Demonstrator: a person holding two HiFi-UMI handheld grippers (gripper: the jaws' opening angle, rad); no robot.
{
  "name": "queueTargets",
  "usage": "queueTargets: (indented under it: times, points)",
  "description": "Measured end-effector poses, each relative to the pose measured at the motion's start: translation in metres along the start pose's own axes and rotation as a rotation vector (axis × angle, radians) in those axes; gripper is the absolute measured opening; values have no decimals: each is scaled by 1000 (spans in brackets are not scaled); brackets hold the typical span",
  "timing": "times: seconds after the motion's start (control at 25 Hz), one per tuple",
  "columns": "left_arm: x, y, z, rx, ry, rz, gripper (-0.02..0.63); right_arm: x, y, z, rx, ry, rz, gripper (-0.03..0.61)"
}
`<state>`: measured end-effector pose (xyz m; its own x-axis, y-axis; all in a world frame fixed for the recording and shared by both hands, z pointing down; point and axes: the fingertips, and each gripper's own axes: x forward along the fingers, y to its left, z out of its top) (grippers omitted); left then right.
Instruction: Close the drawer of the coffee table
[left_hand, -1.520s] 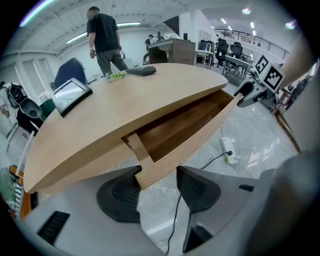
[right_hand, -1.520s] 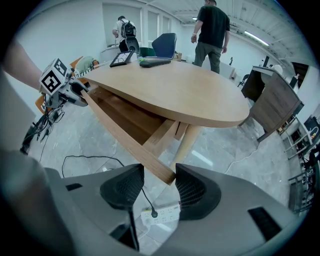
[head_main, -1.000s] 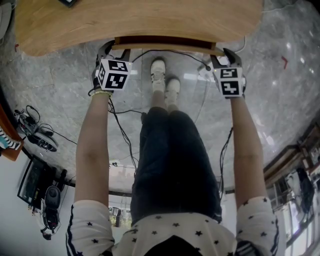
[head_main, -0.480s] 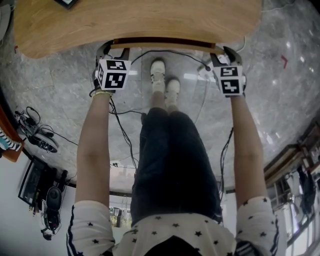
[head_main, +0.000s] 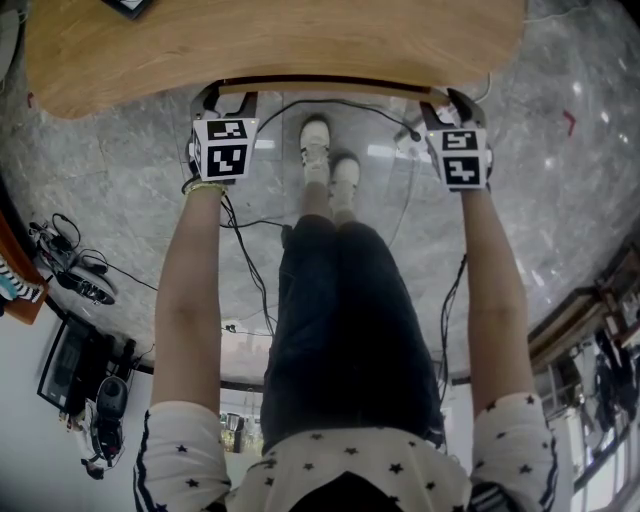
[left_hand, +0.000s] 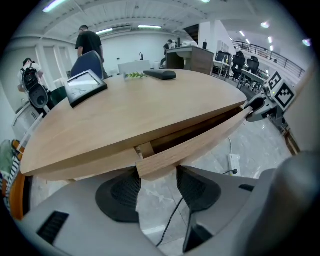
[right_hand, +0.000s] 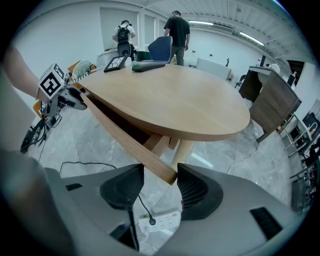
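Observation:
The oval wooden coffee table (head_main: 280, 40) fills the top of the head view. Its curved drawer front (head_main: 330, 83) stands only a thin dark slit out from under the table edge. My left gripper (head_main: 222, 100) is at the drawer's left end and my right gripper (head_main: 447, 102) at its right end. In the left gripper view the left gripper (left_hand: 158, 172) is shut on the end of the drawer front (left_hand: 190, 145). In the right gripper view the right gripper (right_hand: 161, 172) is shut on the other end of the drawer front (right_hand: 125, 137).
The person's shoes (head_main: 330, 160) stand on the marble floor below the drawer, with cables (head_main: 240, 250) and a power strip (right_hand: 160, 220) nearby. A tablet (left_hand: 85, 87) and a dark remote (left_hand: 160, 74) lie on the table. Wooden table legs (right_hand: 172, 145) stand behind the drawer.
Both grippers have moved forward toward the table with the drawer front. The dark gap under the table edge has narrowed.

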<state>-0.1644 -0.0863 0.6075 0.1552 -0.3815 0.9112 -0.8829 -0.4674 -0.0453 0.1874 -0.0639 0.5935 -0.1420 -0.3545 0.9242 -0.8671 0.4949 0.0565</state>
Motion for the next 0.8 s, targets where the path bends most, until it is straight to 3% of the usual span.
queueTargets:
  times: [0.28, 0.8]
  points:
    - [0, 3, 2, -109, -21, 17, 222, 2, -2, 5, 28, -9, -3, 204]
    - [5, 7, 10, -182, -52, 26, 221, 6, -9, 12, 89, -40, -22, 207]
